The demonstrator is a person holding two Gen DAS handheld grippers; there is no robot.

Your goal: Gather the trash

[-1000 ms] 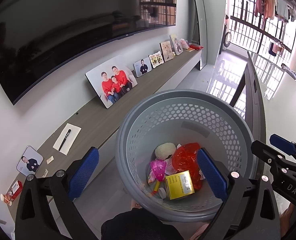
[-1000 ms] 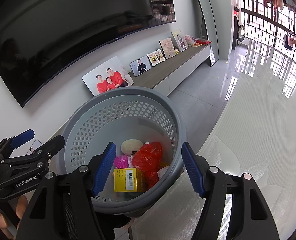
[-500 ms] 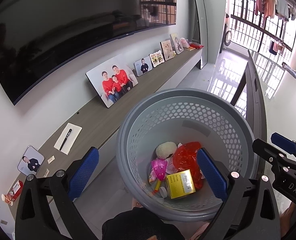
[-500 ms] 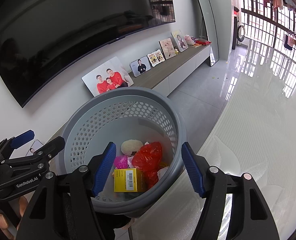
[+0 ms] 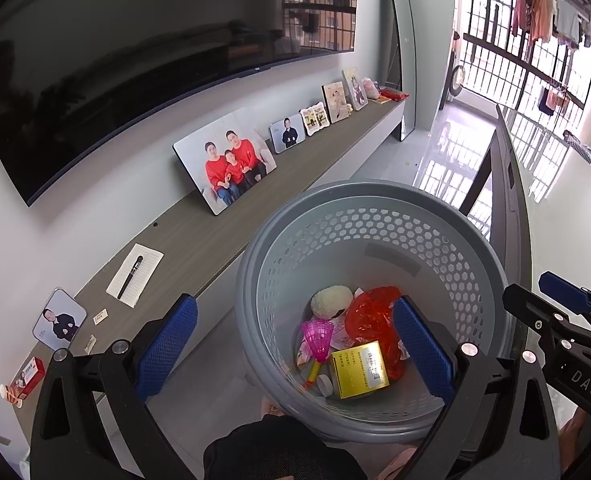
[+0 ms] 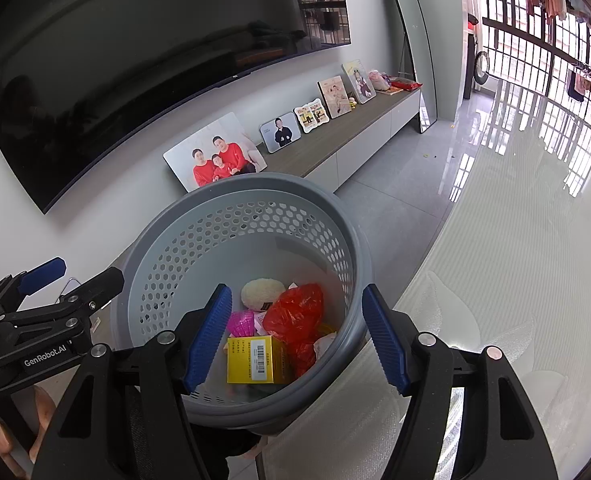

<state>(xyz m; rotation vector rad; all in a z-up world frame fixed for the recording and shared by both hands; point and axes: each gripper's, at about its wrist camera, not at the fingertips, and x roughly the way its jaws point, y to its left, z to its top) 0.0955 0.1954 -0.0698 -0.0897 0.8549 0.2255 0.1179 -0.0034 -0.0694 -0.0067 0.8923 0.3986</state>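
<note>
A grey perforated basket (image 5: 375, 200) stands below both grippers; it also shows in the right wrist view (image 6: 239, 184). Inside lie a yellow box (image 5: 359, 370), a red plastic bag (image 5: 371, 316), a pink shuttlecock (image 5: 317, 334) and a cream ball (image 5: 329, 300). The same yellow box (image 6: 255, 360) and red bag (image 6: 295, 312) show from the right. My left gripper (image 5: 295, 350) is open and empty above the basket's near left rim. My right gripper (image 6: 297, 342) is open and empty, straddling the basket's near right rim.
A long wooden TV console (image 5: 215, 236) runs along the wall with photo frames (image 5: 225, 158), a notepad with a pen (image 5: 135, 274) and small items. A large TV (image 5: 115, 60) hangs above. A white table top (image 6: 515, 280) lies to the right. A grey tiled floor (image 6: 395, 200) lies beyond.
Both grippers stay open and almost still. The left view has shifted very slightly relative to the basket.
</note>
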